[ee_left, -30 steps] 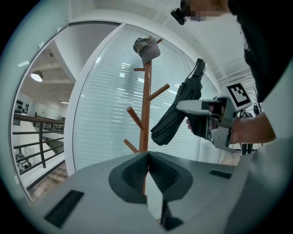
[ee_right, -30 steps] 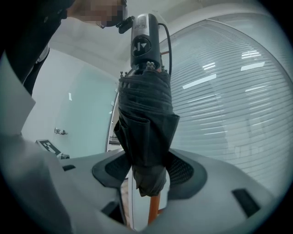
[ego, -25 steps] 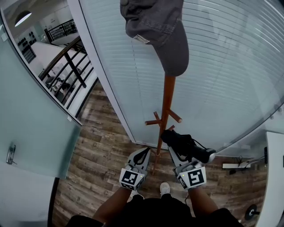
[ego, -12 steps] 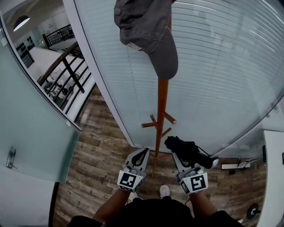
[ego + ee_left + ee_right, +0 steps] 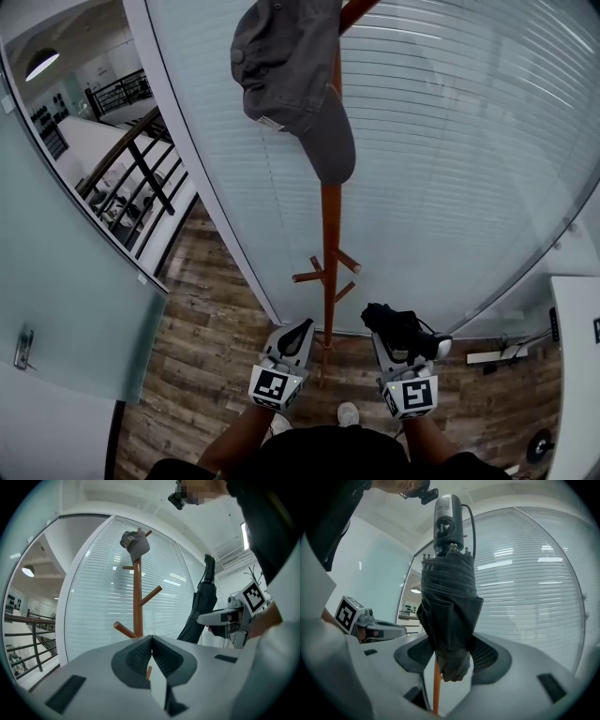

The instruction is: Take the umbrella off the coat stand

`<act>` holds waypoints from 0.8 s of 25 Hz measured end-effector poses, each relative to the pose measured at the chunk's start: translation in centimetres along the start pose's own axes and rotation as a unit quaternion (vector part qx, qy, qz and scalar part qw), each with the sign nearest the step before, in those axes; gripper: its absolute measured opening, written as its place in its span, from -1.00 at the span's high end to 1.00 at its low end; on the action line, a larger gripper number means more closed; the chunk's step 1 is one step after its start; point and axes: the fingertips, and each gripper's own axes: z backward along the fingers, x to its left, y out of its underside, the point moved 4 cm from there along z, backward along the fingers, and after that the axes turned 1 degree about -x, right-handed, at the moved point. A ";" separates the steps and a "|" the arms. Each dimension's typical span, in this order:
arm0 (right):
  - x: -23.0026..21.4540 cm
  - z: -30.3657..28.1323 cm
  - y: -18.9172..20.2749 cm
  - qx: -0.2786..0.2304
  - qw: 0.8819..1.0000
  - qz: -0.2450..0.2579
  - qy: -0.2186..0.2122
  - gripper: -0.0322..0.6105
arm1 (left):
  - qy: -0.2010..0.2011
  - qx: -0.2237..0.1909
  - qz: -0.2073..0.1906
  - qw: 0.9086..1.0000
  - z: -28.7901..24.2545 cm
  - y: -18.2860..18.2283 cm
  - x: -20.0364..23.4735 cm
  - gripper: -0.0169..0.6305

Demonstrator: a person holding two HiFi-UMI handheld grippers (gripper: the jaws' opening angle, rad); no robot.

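A black folded umbrella [image 5: 409, 330] sits in my right gripper [image 5: 392, 339], whose jaws are shut on its bundled cloth. It hangs clear of the orange wooden coat stand [image 5: 330, 246], just right of the low pegs [image 5: 315, 275]. In the right gripper view the umbrella [image 5: 449, 611] stands upright between the pads, its grey handle [image 5: 449, 523] on top. A grey cap [image 5: 292, 80] hangs high on the stand. My left gripper [image 5: 301, 328] is left of the pole, shut and holding nothing. The left gripper view shows the stand [image 5: 137, 603], the cap [image 5: 135, 546] and the umbrella [image 5: 200, 609].
A glass wall with white blinds [image 5: 450, 159] runs behind the stand. The floor is wood plank [image 5: 206, 347]. A stair railing [image 5: 131, 169] and a frosted glass door with a handle [image 5: 23, 349] lie to the left, and a white desk edge [image 5: 574, 375] to the right.
My right gripper has carried the umbrella right and away from the stand's low pegs. The left gripper has stayed almost where it was.
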 end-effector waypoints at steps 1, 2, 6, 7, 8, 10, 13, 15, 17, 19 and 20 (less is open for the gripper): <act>-0.1 0.1 0.1 0.004 1.000 0.003 0.002 0.16 | 0.000 0.001 -0.001 1.000 0.0 0.0 0.1 0.91; -0.2 0.2 0.3 0.008 1.000 0.005 0.003 0.16 | 0.000 0.000 -0.001 1.000 -0.1 -0.1 0.2 0.91; -0.6 0.2 0.7 0.018 1.000 0.006 0.009 0.16 | 0.002 -0.006 0.000 1.000 -0.5 -0.6 0.3 0.91; -0.7 0.2 0.7 0.017 1.000 0.006 0.010 0.16 | 0.002 -0.005 0.000 1.000 -0.5 -0.6 0.3 0.91; -0.8 0.1 0.7 0.015 1.000 0.006 0.010 0.16 | 0.002 -0.004 -0.001 1.000 -0.6 -0.5 0.4 0.91; -0.9 0.0 0.8 0.015 1.000 0.006 0.012 0.16 | 0.003 -0.001 -0.001 1.000 -0.6 -0.3 0.5 0.91; -0.8 -0.2 1.3 0.018 1.000 0.003 0.012 0.16 | 0.000 0.000 -0.001 1.000 -0.5 -0.3 0.9 0.91; -0.7 -0.4 1.2 0.016 1.000 0.002 0.011 0.16 | -0.002 0.001 -0.001 1.000 -0.4 -0.3 1.1 0.91; -0.8 -0.6 1.1 0.014 1.000 0.000 0.010 0.16 | -0.004 0.002 -0.001 1.000 -0.4 -0.1 1.2 0.91; -0.8 -0.9 1.0 0.013 1.000 -0.001 0.009 0.16 | -0.003 0.001 0.000 1.000 -0.4 -0.2 1.1 0.91; -0.8 -1.0 1.1 0.012 1.000 -0.003 0.008 0.16 | -0.001 0.000 -0.001 1.000 -0.5 -0.3 1.0 0.91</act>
